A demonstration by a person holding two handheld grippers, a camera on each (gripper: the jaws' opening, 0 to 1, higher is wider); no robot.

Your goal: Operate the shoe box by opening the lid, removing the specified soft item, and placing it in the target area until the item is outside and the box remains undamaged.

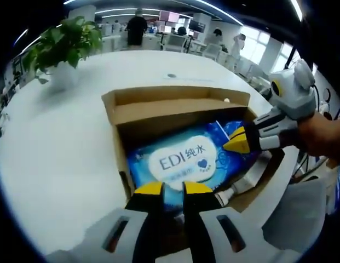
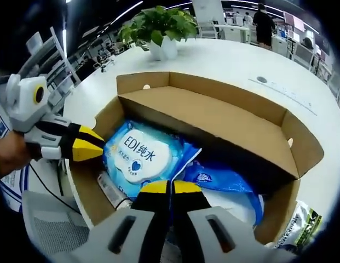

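An open brown cardboard shoe box [image 1: 118, 143] stands on a white table, its lid folded back. Inside lies a blue wet-wipes pack [image 1: 180, 161] with a white "EDI" label. My left gripper [image 1: 173, 189] is at the pack's near edge, its yellow-tipped jaws closed on that edge. My right gripper [image 1: 235, 143] comes in from the right with its tip on the pack's far end. In the right gripper view the pack [image 2: 139, 153] lies between the left gripper [image 2: 96, 147] at its left edge and my right gripper [image 2: 170, 187], whose jaws pinch its near corner.
A second blue pack [image 2: 219, 178] and a white tube [image 2: 109, 189] also lie in the box [image 2: 213, 118]. A potted plant [image 1: 65, 41] stands at the table's far side. A printed bag [image 2: 301, 224] lies beside the box. People stand at desks in the background.
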